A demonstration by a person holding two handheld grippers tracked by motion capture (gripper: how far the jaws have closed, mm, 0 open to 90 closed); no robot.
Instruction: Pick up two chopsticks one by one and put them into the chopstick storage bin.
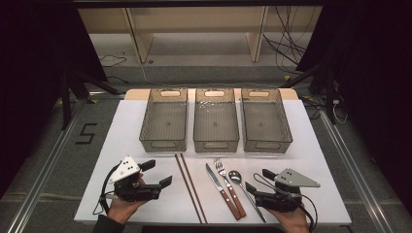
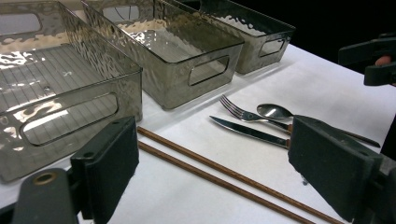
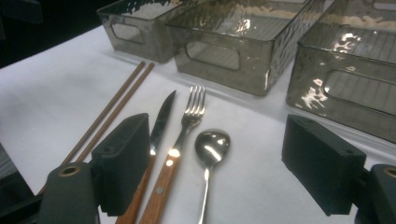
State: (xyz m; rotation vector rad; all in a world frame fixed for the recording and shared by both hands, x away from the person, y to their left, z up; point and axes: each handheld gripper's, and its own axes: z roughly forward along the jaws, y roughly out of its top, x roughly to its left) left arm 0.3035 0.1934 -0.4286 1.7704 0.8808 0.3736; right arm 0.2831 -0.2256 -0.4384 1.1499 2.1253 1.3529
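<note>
Both hand-held grippers sit near the bench's front edge, the left hand-held gripper and right hand-held gripper each gaping wide with nothing between the jaws. Between them on bare white surface lie the chopsticks, knife, fork and spoon. Past the fork, three clear bins line the far edge, and a "5" marks the floor off to their left.

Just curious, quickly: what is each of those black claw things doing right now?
Left gripper: open, holding nothing, beside the brown wooden chopsticks.
Right gripper: open, holding nothing, beside the shiny metal spoon.
</note>
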